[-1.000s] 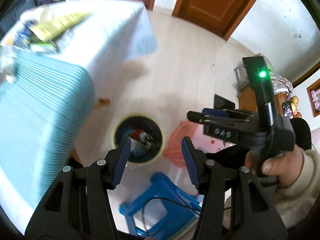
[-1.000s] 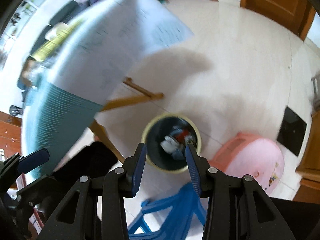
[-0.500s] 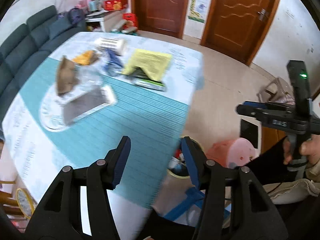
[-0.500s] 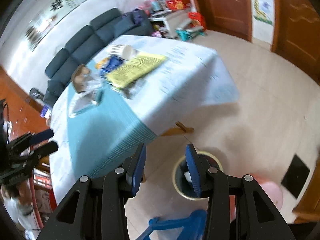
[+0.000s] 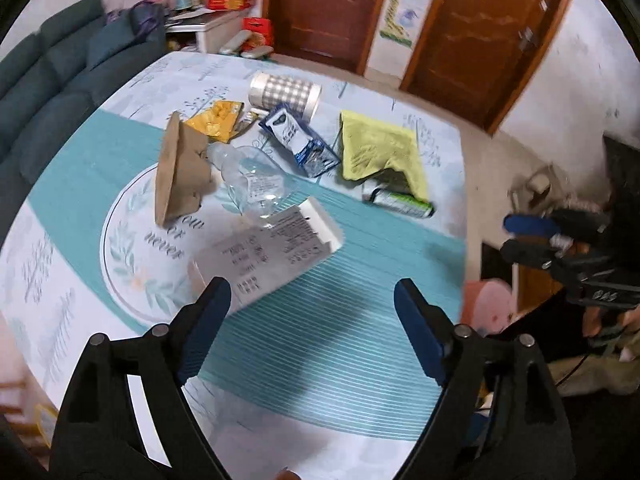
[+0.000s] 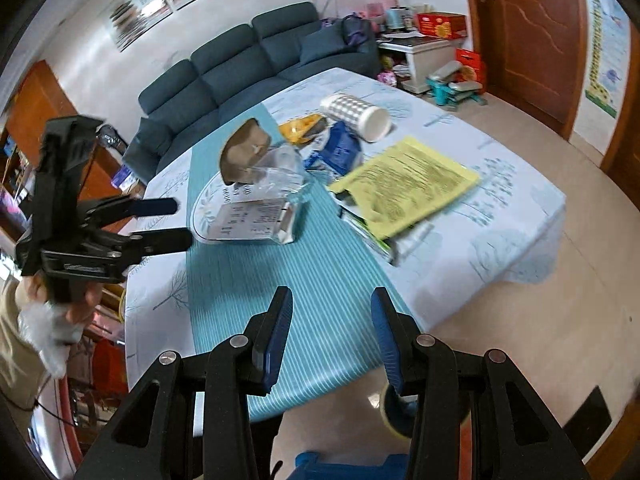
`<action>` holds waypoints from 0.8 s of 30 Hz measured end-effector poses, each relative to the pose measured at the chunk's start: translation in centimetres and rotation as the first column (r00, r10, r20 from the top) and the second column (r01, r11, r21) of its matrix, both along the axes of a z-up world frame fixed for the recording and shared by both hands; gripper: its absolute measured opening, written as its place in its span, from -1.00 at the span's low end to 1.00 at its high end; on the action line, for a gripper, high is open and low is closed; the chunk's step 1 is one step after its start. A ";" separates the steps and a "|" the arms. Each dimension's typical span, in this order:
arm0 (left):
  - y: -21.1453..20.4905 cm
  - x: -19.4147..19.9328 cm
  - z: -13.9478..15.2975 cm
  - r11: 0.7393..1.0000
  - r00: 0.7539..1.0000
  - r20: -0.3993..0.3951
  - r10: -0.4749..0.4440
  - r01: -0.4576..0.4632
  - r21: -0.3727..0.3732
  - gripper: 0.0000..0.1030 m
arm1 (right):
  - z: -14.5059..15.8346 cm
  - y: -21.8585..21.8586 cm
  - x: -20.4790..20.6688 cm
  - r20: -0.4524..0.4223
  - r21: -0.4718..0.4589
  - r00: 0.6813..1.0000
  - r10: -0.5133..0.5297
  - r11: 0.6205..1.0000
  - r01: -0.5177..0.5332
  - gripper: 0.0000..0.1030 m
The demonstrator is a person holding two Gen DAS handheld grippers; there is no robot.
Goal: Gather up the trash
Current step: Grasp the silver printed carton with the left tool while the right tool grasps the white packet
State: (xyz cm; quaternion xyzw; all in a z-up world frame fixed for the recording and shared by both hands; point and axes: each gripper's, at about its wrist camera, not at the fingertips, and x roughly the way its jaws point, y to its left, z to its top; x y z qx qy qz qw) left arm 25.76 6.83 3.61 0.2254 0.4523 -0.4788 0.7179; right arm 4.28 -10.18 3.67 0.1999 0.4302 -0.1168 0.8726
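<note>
Left tool [image 5: 312, 328] hovered over bench [image 5: 328, 364], jaws wide apart, just been opening, nothing between them. Right tool [image 6: 331, 336] also above bench near its teal runner, jaws partly apart, nothing gripped.

Trash clustered mid-bench. Grey-white carton [image 5: 272, 256] at centre of left view, lying flat, just beyond the left fingertips. Clear plastic bottle [image 5: 252, 176] beyond it, touching brown cardboard piece [image 5: 180, 172] at left. Blue wrapper [image 5: 300, 140] and orange wrapper [image 5: 216, 120] further up; checked cup [image 5: 284, 94] on its side at top. Yellow cloth [image 5: 380, 152] at upper right, draped over green-white packet [image 5: 400, 200]. Bin rim [image 6: 386, 412] glimpsed at bottom of right view, behind right finger.
</note>
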 end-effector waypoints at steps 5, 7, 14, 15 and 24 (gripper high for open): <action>-2.7 0.2 -3.4 0.982 0.986 0.071 -0.149 0.139 0.124 0.58 | -1.0 0.1 2.0 -0.016 -0.021 0.999 0.030 0.999 -0.030 -0.20; -3.8 0.6 -4.7 0.971 0.979 0.082 -0.186 0.171 0.167 0.58 | -1.7 -0.3 2.6 -0.024 -0.019 0.999 0.026 0.999 -0.027 -0.20; -6.3 2.2 -7.1 0.941 0.959 0.079 -0.272 0.248 0.233 0.58 | -3.7 -1.5 5.7 -0.036 -0.002 0.999 0.021 1.000 -0.021 -0.20; -6.6 2.5 -7.5 0.935 0.957 0.066 -0.282 0.259 0.242 0.58 | -3.9 -1.7 6.1 -0.035 0.007 0.999 0.022 1.000 -0.022 -0.20; -8.6 3.3 -8.7 0.919 0.949 0.038 -0.314 0.294 0.263 0.59 | -5.3 -2.7 7.5 -0.046 0.035 0.998 0.036 0.999 -0.034 -0.20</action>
